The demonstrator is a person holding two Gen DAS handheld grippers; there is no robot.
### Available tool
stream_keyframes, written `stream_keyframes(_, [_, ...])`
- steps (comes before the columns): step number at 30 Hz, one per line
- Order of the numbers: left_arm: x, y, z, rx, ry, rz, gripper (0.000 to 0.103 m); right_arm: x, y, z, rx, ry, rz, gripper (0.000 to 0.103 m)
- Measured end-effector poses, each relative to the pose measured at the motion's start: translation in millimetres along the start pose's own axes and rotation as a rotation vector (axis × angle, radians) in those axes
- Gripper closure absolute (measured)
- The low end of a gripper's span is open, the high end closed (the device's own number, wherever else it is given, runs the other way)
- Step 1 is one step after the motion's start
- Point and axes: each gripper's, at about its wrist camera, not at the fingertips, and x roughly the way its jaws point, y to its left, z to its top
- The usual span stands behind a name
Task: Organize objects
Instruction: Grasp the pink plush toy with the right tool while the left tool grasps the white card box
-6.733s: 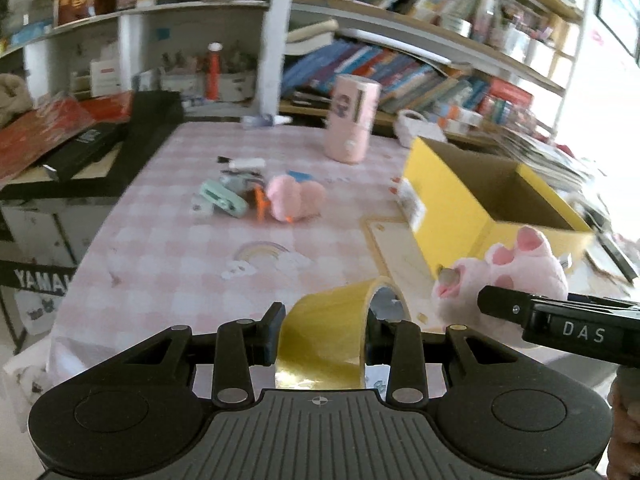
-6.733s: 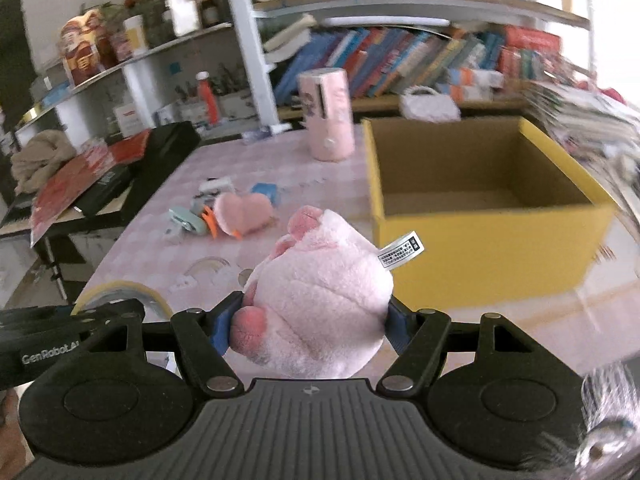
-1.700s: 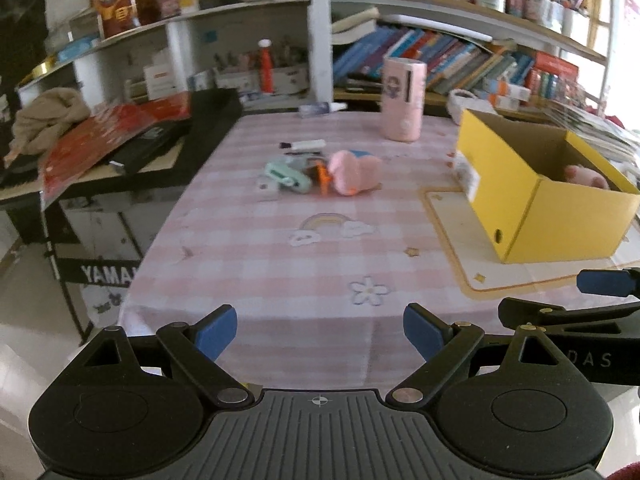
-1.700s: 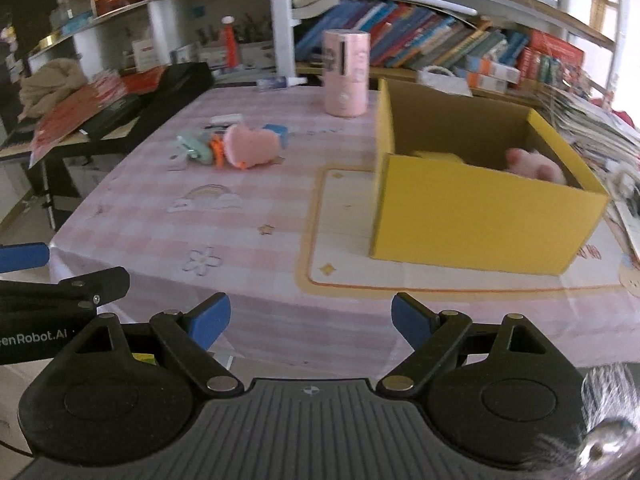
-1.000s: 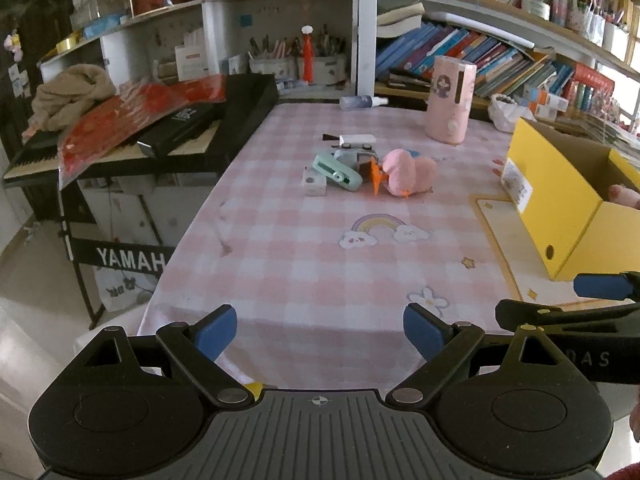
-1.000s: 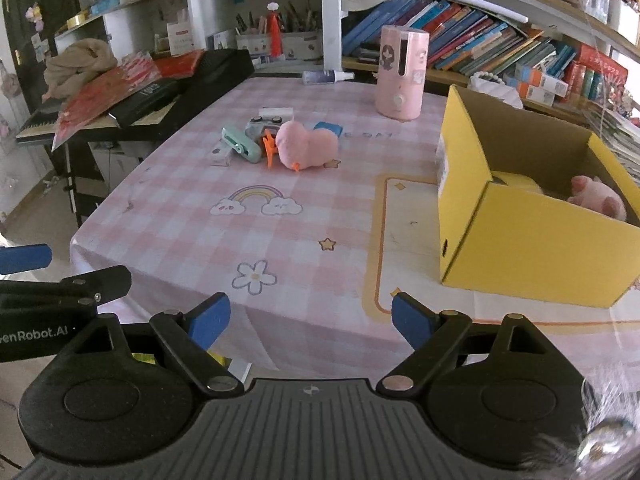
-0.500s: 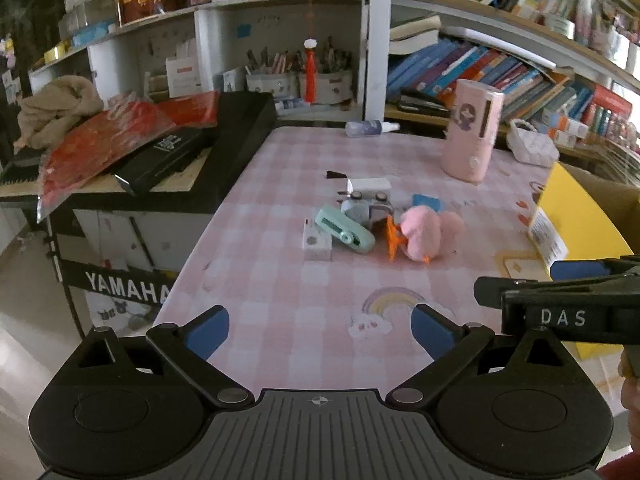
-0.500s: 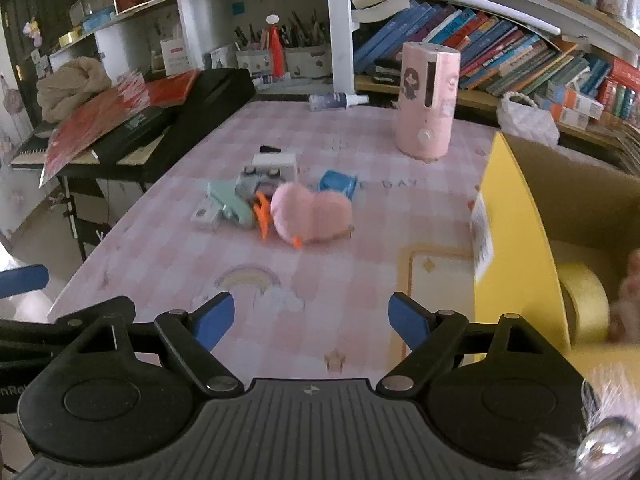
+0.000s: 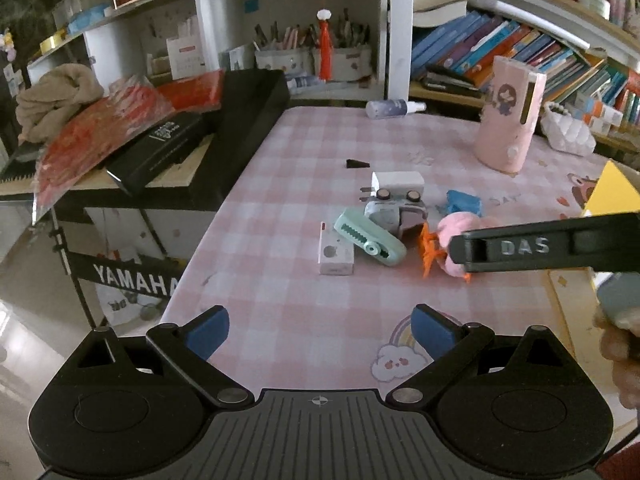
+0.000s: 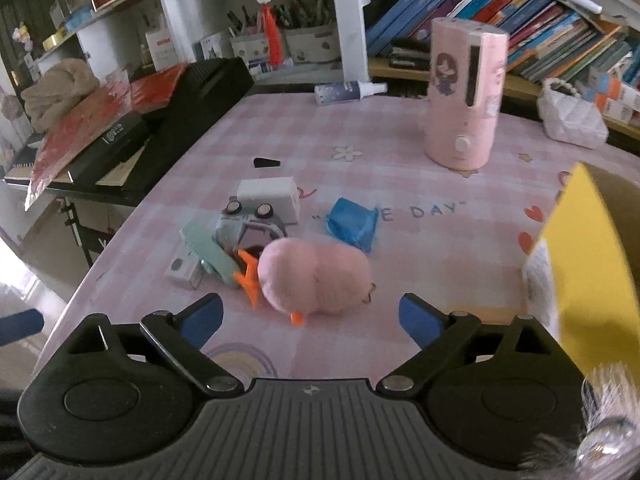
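Right tool (image 10: pixel 310 316), jaws opening and empty, near pink plush (image 10: pixel 314 282) on bench (image 10: pixel 400 184); best centred over plush before closing.

White shelving (image 9: pixel 390 32), crowded bookshelf (image 10: pixel 560 24), black Yamaha keyboard (image 9: pixel 224 136) beside pink-checked table (image 9: pixel 280 200); daylight.

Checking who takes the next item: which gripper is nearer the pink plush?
Right. The right gripper is just short of the pink plush, jaws opening, nothing between them. The left gripper is farther back, facing the mint clip.
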Motion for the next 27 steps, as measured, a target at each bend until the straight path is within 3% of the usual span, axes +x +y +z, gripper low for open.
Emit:
stream_keyframes(9, [22.1,-0.2,11.6,-0.01,0.017,0.013,0.006,47.3,10.7,13.8,-0.085,0.036,-0.011,0.004])
stream_keyframes(11, [28.7,-0.6,14.9,-0.01,0.017,0.012,0.006,52.5,8.6,15.1,-0.097,0.039,-0.013,0.011])
stream_keyframes(14, [39.9,-2.4,21.9,-0.003,0.021,0.008,0.018,49.4,1.3,17.5,-0.087,0.028,0.002,0.013])
stream_keyframes(18, [63.9,-10.1,32.0,0.032,0.05,-0.002,0.042,37.1,-11.6,22.2,-0.03,0.001,0.009,0.013])
stream_keyframes(27, [111.5,-14.1,45.7,0.066,0.094,-0.019,0.069,6.7,-18.1,24.1,-0.022,-0.051,0.059,0.013])
